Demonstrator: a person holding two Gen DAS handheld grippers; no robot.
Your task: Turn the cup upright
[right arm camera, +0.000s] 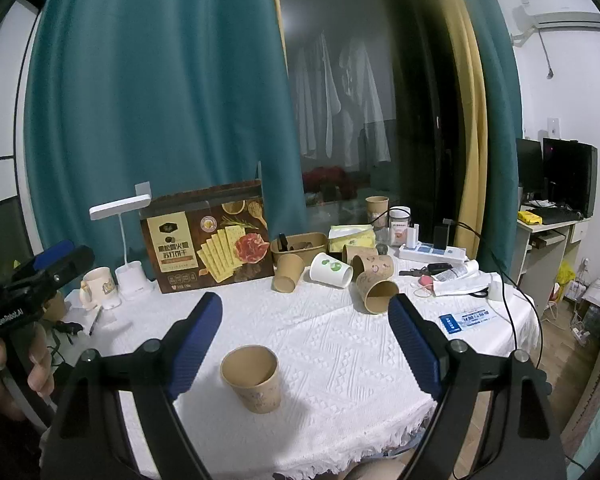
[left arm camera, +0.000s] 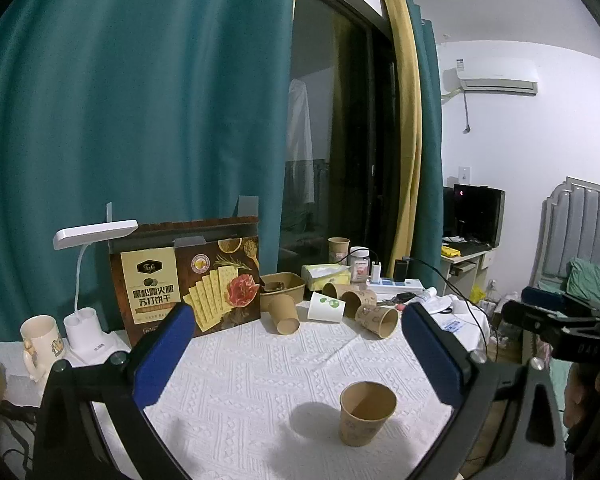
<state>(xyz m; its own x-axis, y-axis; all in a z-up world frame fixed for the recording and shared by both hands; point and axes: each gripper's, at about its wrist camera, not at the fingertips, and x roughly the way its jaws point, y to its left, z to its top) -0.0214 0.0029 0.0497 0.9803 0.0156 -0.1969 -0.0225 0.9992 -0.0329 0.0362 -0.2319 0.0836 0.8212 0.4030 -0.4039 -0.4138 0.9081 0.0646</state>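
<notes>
- Standing spread, the right gripper (right arm camera: 304, 340) shows blue ribbed pads parted with nothing pinched between them, hanging over the near edge of the table.
- Its left finger (right arm camera: 194, 340) lies just beside a brown paper cup (right arm camera: 252, 378) that stands upright, mouth up, on the white embossed tablecloth (right arm camera: 340, 344) close to the near edge; the two look apart, though the angle makes that hard to judge.
- The left gripper (left arm camera: 298, 354) is likewise spread wide and empty, and the same brown paper cup (left arm camera: 366, 412) stands ahead of it, nearer its right finger (left arm camera: 436, 356) and not touched.
- A hand (right arm camera: 40, 372) on the left gripper's handle shows at the left edge of the right wrist view.
- Toward the far edge, several paper cups lie tipped on their sides: a plain brown cup (right arm camera: 287, 273), a white cup with green dots (right arm camera: 332, 270) and a brown printed cup (right arm camera: 374, 286), close together.
- Behind them sit a brown paper bowl (right arm camera: 300, 245) and a yellow tissue pack (right arm camera: 350, 238).
- A dark cracker box (right arm camera: 208, 236) stands at the far left, with a white desk lamp (right arm camera: 126, 240) and a cream mug (right arm camera: 98, 286) near the left edge.
- A white power strip (right arm camera: 434, 254) lies at the far right corner.
</notes>
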